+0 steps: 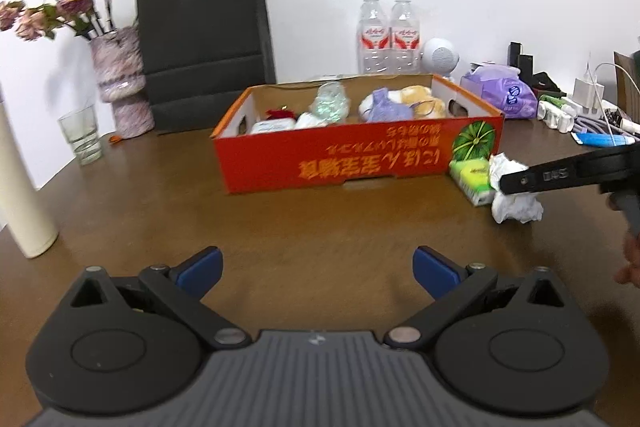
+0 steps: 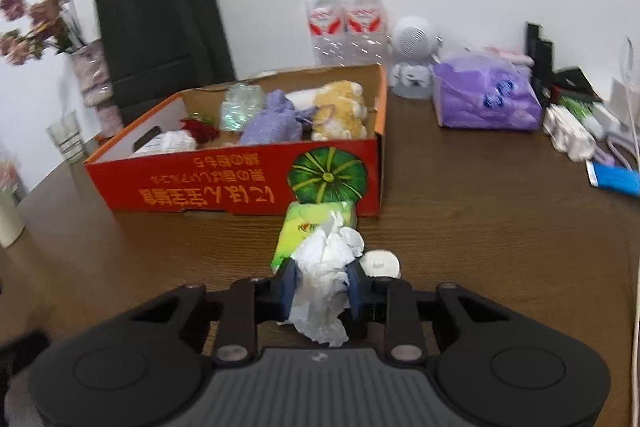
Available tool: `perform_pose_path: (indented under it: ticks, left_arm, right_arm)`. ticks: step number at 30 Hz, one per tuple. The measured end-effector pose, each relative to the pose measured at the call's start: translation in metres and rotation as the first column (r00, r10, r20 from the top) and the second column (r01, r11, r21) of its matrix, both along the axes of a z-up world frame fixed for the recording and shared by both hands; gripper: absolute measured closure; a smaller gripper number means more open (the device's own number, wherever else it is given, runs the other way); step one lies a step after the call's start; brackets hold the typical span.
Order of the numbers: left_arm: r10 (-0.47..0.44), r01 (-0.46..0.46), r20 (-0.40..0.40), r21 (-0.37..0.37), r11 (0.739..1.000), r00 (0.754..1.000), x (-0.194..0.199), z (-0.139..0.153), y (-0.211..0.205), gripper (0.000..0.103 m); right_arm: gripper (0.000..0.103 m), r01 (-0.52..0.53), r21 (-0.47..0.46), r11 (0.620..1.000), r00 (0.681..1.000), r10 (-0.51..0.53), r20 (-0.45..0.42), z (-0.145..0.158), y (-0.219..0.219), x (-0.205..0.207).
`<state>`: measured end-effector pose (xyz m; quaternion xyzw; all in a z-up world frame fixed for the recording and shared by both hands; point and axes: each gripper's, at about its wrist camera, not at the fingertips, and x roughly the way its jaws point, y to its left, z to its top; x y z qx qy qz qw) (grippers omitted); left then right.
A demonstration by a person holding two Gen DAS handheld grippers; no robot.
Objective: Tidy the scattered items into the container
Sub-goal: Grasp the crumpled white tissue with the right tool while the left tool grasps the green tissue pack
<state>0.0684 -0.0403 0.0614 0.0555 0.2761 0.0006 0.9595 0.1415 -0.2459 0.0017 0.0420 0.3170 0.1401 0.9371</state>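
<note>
Wooden table (image 2: 480,227): right fingers (image 2: 322,285) pinch crumpled tissue (image 2: 324,275); left fingers (image 1: 316,269) spread wide, empty.

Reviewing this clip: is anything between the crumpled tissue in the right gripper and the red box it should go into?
Only the green tissue pack lies on the table between the crumpled tissue, clamped in the right gripper, and the red box. The box's near wall has to be cleared too; its top is open.

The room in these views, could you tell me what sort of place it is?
Probably a home or small office: a wooden table against a white wall, with a vase of dried flowers, water bottles and chargers.
</note>
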Motion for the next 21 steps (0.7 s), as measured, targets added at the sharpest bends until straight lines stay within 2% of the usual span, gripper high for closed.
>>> perform_pose_path:
  ticks: [3, 5, 9, 10, 12, 16, 19, 21]
  left_arm:
    - [-0.030, 0.030, -0.019, -0.018, 0.999, 0.999, 0.024, 0.000, -0.021, 0.000]
    - [-0.092, 0.090, -0.034, -0.046, 0.995, 0.995, 0.045, 0.001, -0.041, 0.000]
    - [-0.187, 0.184, -0.048, -0.055, 0.981, 0.981, 0.088, -0.001, -0.085, 0.000]
    - [-0.199, 0.197, -0.049, -0.050, 0.979, 0.979, 0.098, -0.003, -0.094, 0.000]
    - [-0.198, 0.196, -0.058, -0.040, 0.980, 0.979, 0.114, -0.009, -0.109, 0.000]
    - [-0.203, 0.195, -0.103, -0.082, 0.977, 0.974, 0.143, -0.021, -0.129, 0.002]
    - [-0.172, 0.161, -0.141, -0.084, 0.983, 0.975, 0.155, -0.032, -0.136, 0.015]
    - [-0.145, 0.126, -0.166, -0.120, 0.985, 0.975, 0.160, -0.039, -0.133, 0.036]
  right_arm:
    - [0.083, 0.023, 0.120, 0.992, 0.995, -0.034, 0.089, 0.021, -0.033, -0.012]
    - [0.082, 0.065, 0.216, 0.974, 0.991, -0.088, 0.099, 0.027, -0.065, -0.011]
    - [0.082, 0.092, 0.396, 0.914, 0.996, -0.092, -0.018, 0.007, -0.110, 0.001]
    - [0.081, 0.092, 0.414, 0.906, 0.996, -0.087, -0.031, 0.004, -0.115, 0.003]
    - [0.080, 0.105, 0.394, 0.913, 0.994, -0.103, -0.025, 0.001, -0.115, 0.003]
    - [0.078, 0.137, 0.358, 0.924, 0.990, -0.133, -0.036, -0.005, -0.111, 0.003]
    - [0.076, 0.155, 0.332, 0.930, 0.988, -0.153, -0.033, -0.004, -0.108, 0.005]
    - [0.075, 0.161, 0.325, 0.932, 0.987, -0.158, -0.035, -0.003, -0.107, 0.006]
